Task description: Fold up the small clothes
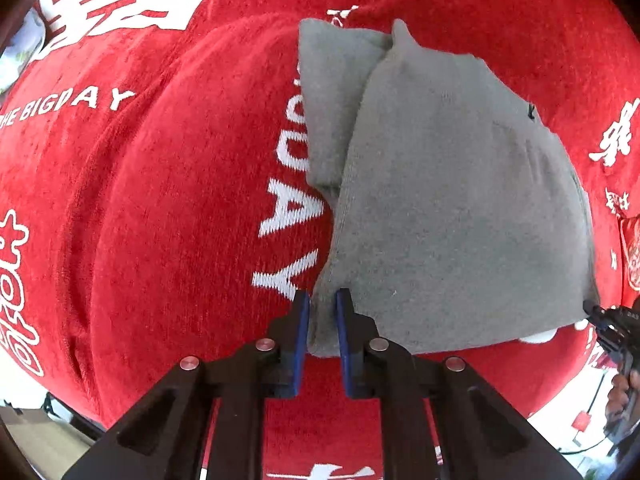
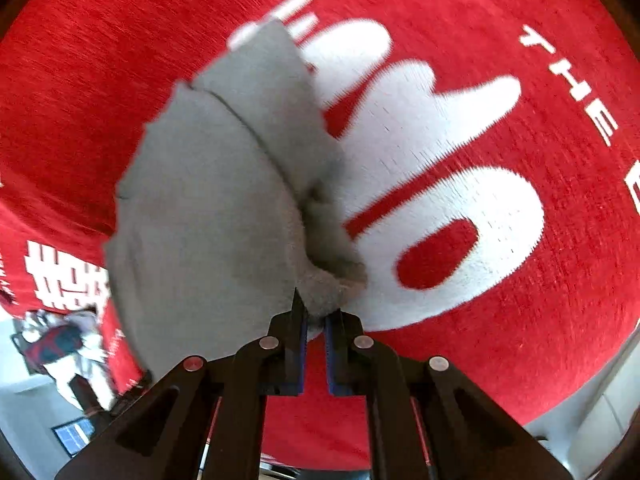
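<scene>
A small grey garment [image 1: 440,200] lies partly folded on a red cloth with white lettering [image 1: 160,200]. My left gripper [image 1: 322,304] is shut on the garment's near left corner. The right gripper [image 1: 600,320] shows at the garment's near right corner in the left wrist view. In the right wrist view my right gripper [image 2: 315,316] is shut on a bunched corner of the grey garment [image 2: 208,208], which hangs to the left above the red cloth [image 2: 520,320]. The view is blurred.
The red cloth covers the whole work surface. Its near edge [image 1: 360,432] lies just below the grippers. Room floor and furniture [image 2: 60,360] show beyond the cloth's lower left edge.
</scene>
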Tool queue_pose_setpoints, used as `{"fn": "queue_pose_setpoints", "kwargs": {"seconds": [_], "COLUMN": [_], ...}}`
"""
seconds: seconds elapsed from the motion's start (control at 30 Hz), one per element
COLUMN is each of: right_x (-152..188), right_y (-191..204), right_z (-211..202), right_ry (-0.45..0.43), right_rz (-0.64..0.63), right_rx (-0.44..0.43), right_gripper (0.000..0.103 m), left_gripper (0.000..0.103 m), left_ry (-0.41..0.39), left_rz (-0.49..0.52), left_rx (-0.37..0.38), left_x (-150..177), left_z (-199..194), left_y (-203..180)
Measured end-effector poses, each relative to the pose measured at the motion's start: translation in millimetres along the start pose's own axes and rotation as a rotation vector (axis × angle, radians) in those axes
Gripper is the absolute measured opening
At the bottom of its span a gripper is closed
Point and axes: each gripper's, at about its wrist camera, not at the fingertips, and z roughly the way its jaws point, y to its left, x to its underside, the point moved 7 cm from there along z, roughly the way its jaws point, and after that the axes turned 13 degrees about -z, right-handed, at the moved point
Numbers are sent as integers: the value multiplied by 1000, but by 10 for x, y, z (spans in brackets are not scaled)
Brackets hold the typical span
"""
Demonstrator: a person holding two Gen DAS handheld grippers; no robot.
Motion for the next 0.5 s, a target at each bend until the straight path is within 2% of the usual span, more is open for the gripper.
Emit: {"fn": "queue_pose_setpoints", "kwargs": {"seconds": [0.13, 0.23, 0.37, 0.5], "right_x": [88, 211, 263, 49], "right_y": [18, 97, 540, 972], "right_z": [-64, -166, -302, -204], "right_ry": [15, 45, 38, 7], "right_rz": [13, -9, -176, -297], "right_rx": [6, -1, -53, -51], "right_gripper": [9, 10, 10, 10], "left_gripper": [16, 16, 16, 16], "left_ry": [0, -12, -90, -137], "left_rz": [8, 15, 51, 73], "left_rx": [-1, -12, 5, 32], "left_x": [96, 53, -168, -518], "left_z": [-77, -237, -514, -544], "left_y": [17, 67, -42, -262]}}
